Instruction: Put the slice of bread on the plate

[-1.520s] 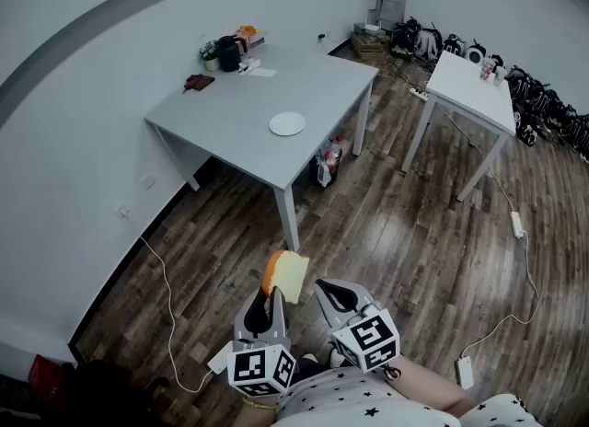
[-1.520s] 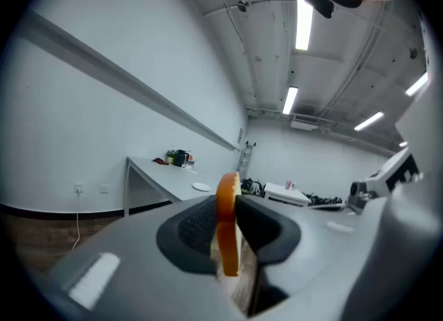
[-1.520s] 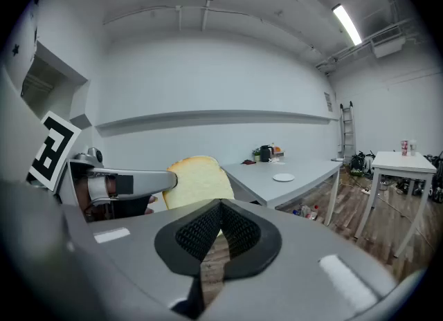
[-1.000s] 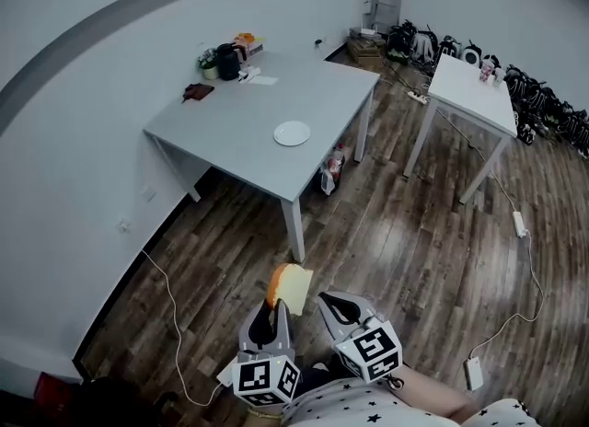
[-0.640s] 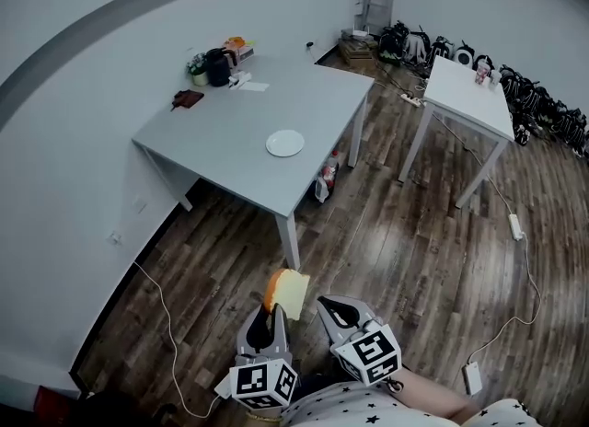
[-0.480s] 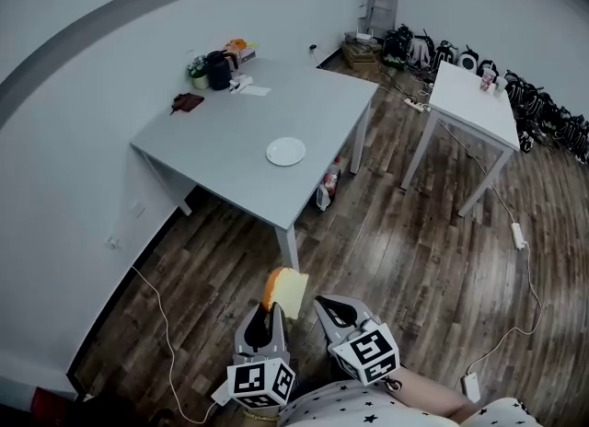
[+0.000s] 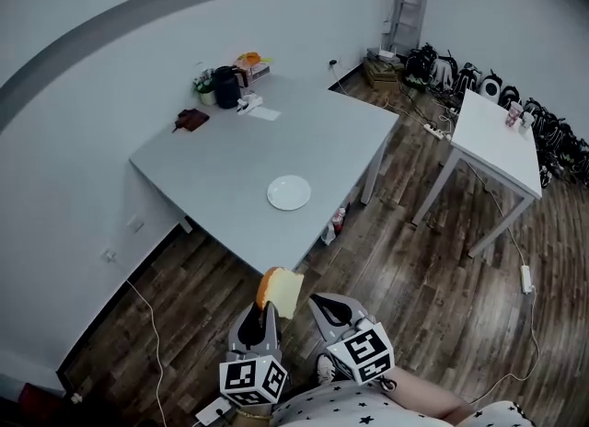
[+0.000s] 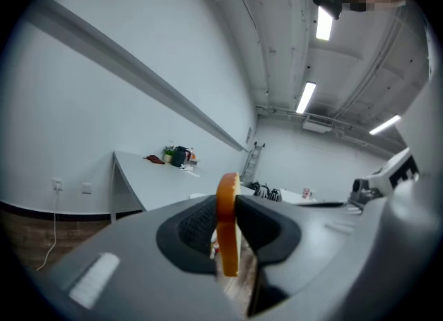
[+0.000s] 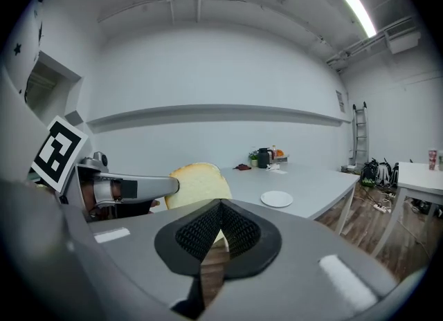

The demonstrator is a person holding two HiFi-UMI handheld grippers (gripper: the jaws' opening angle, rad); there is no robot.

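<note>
Two grippers, low centre of the head view. My left gripper (image 7: 268, 309) clamps the slice of bread (image 7: 282, 291) upright between ribbed black pads. The slice has pale crumb, an orange-brown crust and a rounded top. My right gripper (image 7: 321, 306) is just beside it, jaws pressed together with nothing between. Each carries a cube with black-and-white square markers. Plate (image 7: 289, 192), round and white, lies mid-frame near the close edge of the grey table (image 7: 221, 163). Dark kettle (image 7: 226, 86) at the table's far corner, upper left. Wood-plank floor (image 7: 414, 259), glossy.
</note>
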